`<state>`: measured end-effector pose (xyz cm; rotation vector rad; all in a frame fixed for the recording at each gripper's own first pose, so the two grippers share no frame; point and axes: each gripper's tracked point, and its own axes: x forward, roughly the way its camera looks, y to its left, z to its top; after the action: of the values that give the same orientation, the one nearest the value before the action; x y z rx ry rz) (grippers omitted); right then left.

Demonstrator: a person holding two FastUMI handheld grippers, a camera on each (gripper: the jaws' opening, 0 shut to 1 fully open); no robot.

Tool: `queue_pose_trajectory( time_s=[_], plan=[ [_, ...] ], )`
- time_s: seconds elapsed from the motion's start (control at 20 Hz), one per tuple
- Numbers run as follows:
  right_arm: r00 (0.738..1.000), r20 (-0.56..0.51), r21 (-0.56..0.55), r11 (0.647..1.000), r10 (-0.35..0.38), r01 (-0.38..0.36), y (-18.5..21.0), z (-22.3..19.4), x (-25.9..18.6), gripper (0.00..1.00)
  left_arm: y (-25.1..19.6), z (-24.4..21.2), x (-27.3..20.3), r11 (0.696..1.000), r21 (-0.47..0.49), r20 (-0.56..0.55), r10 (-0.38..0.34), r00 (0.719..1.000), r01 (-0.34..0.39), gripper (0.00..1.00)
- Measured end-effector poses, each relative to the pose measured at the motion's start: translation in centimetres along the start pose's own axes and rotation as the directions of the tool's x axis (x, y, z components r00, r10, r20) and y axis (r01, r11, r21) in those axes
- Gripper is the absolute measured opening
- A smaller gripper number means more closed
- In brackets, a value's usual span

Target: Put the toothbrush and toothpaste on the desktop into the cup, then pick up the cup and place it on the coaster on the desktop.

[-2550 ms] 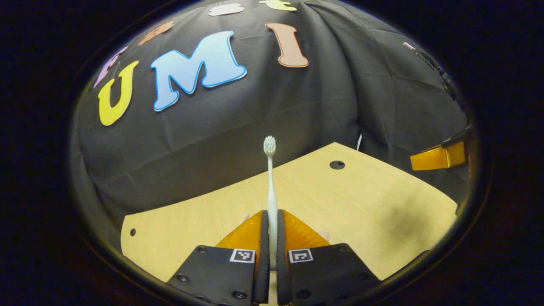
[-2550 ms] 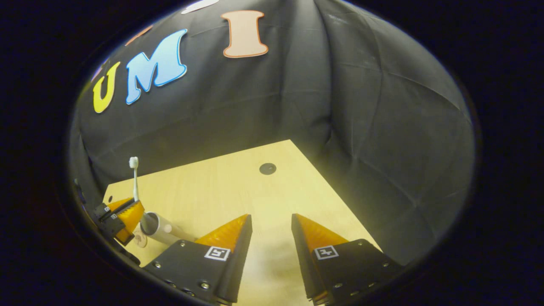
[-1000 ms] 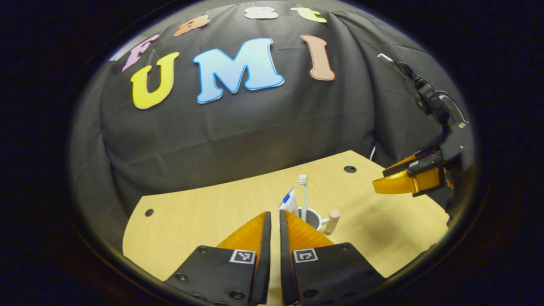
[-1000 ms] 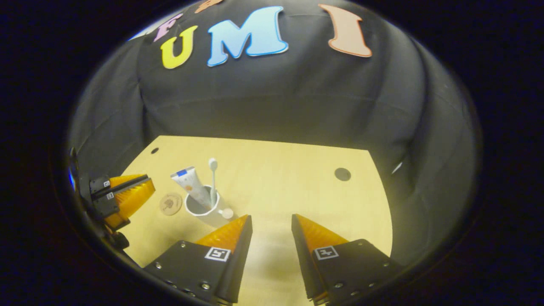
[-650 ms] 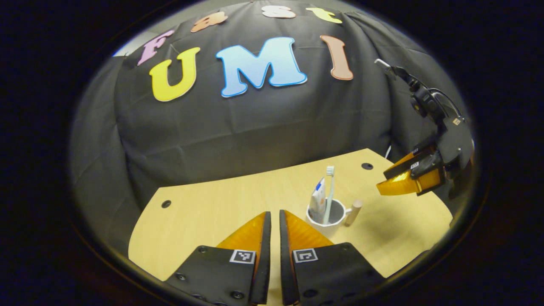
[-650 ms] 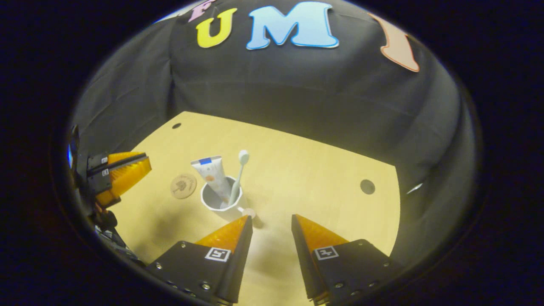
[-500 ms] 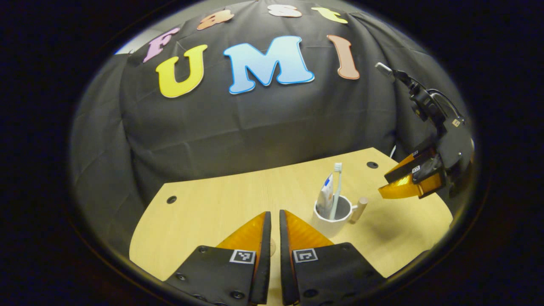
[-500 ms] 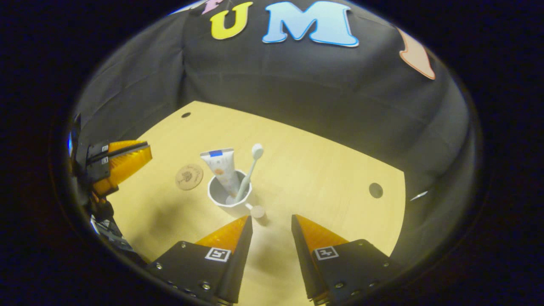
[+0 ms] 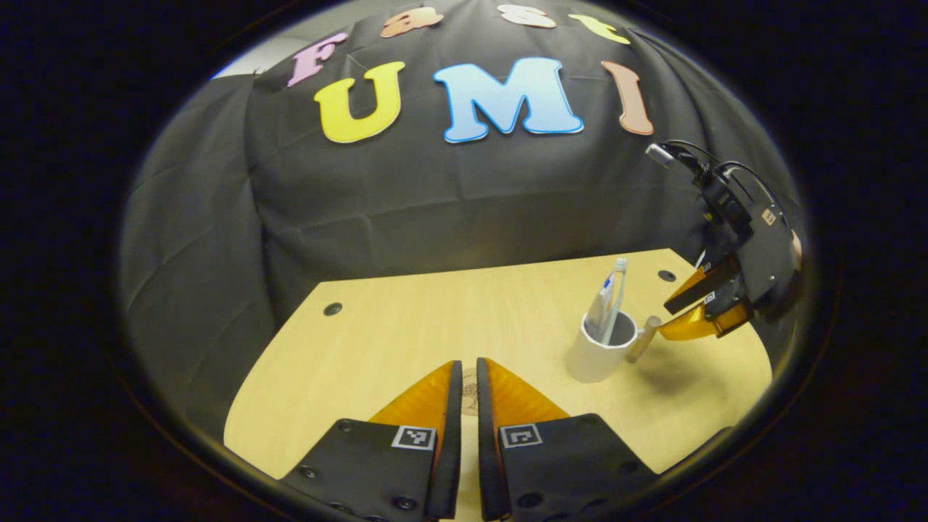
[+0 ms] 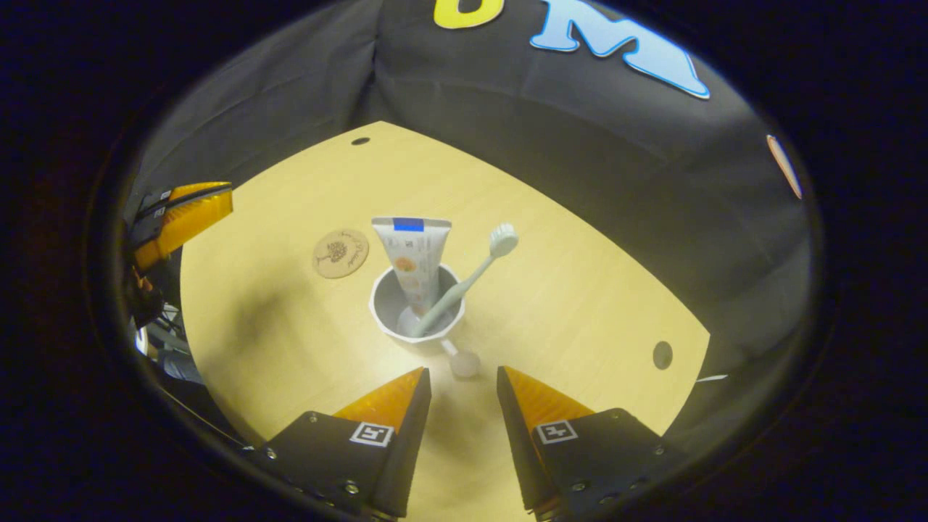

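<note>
White cup stands upright on the worktop, its stub handle with a round wooden end sticking out sideways. Toothpaste sits in the cup cap down, white tube with blue band at the flat top end. Pale toothbrush leans in the cup beside it, bristle head up and tilted outward. Round brown coaster lies flat near the cup, not touching.

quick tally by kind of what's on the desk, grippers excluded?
cup: 1
toothbrush: 1, standing in the cup
toothpaste tube: 1, standing in the cup
coaster: 1, bare, beside the cup
Total: 4
</note>
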<state>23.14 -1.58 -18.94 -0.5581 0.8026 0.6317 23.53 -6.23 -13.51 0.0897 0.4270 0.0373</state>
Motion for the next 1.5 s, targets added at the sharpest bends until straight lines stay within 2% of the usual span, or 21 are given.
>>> queue_pose_trajectory(
  time_s=[0.1, 0.15, 0.4, 0.95, 1.05, 1.1, 1.15, 1.2, 1.25, 1.4, 1.5],
  plan=[
    [0.999, -0.03, -0.03, 0.999, 0.012, -0.013, 0.1, -0.1, 0.9, 0.56, 1.5, -1.1, -0.7, 0.999, -0.007, -0.017, 0.035, 0.999, -0.035, 0.22],
    [0.999, -0.045, -0.049, 0.999, 0.014, -0.016, 0.1, -0.2, 1.4, 0.56, 2.3, -1.6, -1.2, 0.999, -0.015, -0.026, 0.052, 0.998, -0.052, 0.18],
    [0.995, -0.094, -0.12, 0.993, 0.011, -0.023, -0.1, -0.1, 2.8, 0.55, 4.9, -3.8, -3.3, 0.991, -0.058, -0.067, 0.12, 0.991, -0.124, 0.18],
    [0.989, -0.15, -0.162, 0.986, 0.016, -0.041, 0.6, 0.0, 5.5, 0.55, 8.1, -8.3, -7.2, 0.965, -0.132, -0.126, 0.21, 0.97, -0.226, 0.19],
    [0.988, -0.151, -0.169, 0.985, 0.012, -0.038, 0.6, -0.2, 5.7, 0.52, 8.7, -9.0, -7.9, 0.957, -0.155, -0.136, 0.224, 0.965, -0.244, 0.19],
    [0.988, -0.152, -0.156, 0.986, 0.025, -0.049, 0.6, 0.0, 5.5, 0.43, 8.9, -9.2, -8.3, 0.953, -0.166, -0.138, 0.231, 0.963, -0.252, 0.18],
    [0.986, -0.16, -0.14, 0.988, 0.044, -0.067, 0.9, 0.1, 4.6, 0.3, 9.0, -9.5, -8.6, 0.949, -0.175, -0.14, 0.238, 0.961, -0.26, 0.18],
    [0.985, -0.162, -0.134, 0.988, 0.055, -0.077, 1.0, -0.1, 5.1, 0.3, 9.2, -9.8, -8.7, 0.946, -0.184, -0.141, 0.244, 0.959, -0.268, 0.19],
    [0.985, -0.161, -0.124, 0.989, 0.059, -0.079, 1.1, -0.3, 5.5, 0.23, 9.3, -10.0, -8.8, 0.943, -0.19, -0.141, 0.251, 0.958, -0.275, 0.19],
    [0.984, -0.167, -0.121, 0.989, 0.069, -0.089, 1.2, -0.3, 5.0, 0.18, 9.4, -10.2, -9.3, 0.933, -0.209, -0.137, 0.27, 0.953, -0.294, 0.19],
    [0.985, -0.153, -0.1, 0.991, 0.078, -0.094, 1.2, -0.1, 5.2, 0.18, 9.2, -10.1, -9.5, 0.927, -0.224, -0.135, 0.276, 0.952, -0.301, 0.19]
  ],
)
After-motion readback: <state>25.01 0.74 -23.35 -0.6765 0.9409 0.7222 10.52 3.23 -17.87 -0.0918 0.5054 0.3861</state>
